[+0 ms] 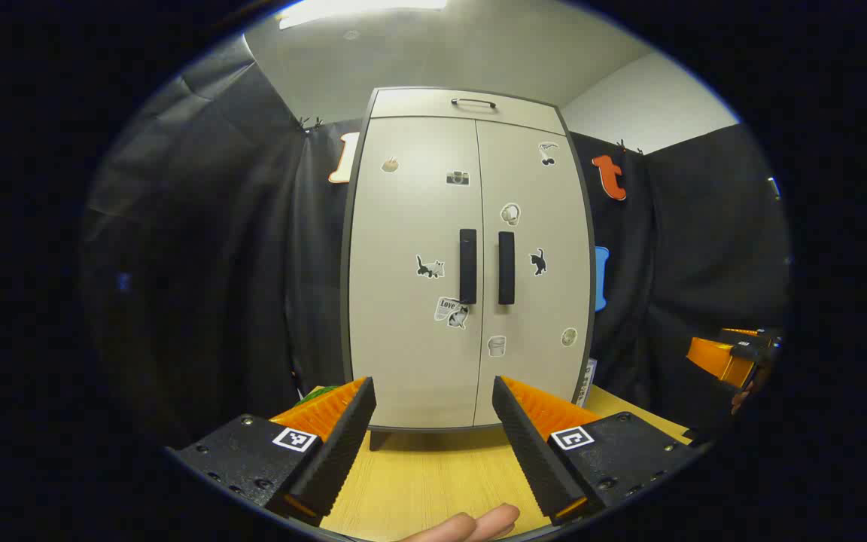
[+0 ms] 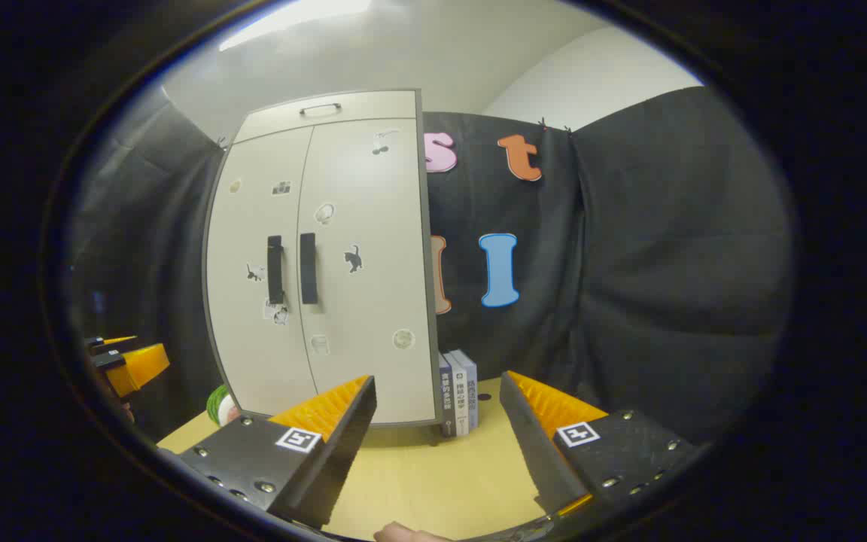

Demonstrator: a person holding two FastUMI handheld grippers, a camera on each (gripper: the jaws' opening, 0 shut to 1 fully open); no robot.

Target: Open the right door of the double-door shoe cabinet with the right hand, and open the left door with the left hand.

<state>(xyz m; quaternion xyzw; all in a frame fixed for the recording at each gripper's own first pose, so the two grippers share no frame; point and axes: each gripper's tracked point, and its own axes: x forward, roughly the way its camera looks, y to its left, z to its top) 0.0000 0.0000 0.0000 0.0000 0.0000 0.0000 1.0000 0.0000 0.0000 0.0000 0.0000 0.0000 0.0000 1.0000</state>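
A pale double-door shoe cabinet (image 1: 471, 263) stands on a wooden table, both doors closed and dotted with stickers. Its left door handle (image 1: 467, 266) and right door handle (image 1: 506, 268) are dark vertical bars side by side at the centre seam. My left gripper (image 1: 433, 436) is open, facing the cabinet front, well short of it. In the right gripper view the cabinet (image 2: 328, 263) sits to the left, with its handles (image 2: 308, 268) visible. My right gripper (image 2: 437, 436) is open and empty, aimed right of the cabinet. The right gripper (image 1: 734, 354) also shows far right in the left gripper view.
The wooden tabletop (image 1: 433, 474) runs in front of the cabinet. A few upright books (image 2: 460, 403) lean by the cabinet's right side. A green object (image 2: 217, 405) lies at its left foot. A drawer with a handle (image 1: 473, 102) tops the cabinet. A fingertip (image 1: 471, 523) shows below.
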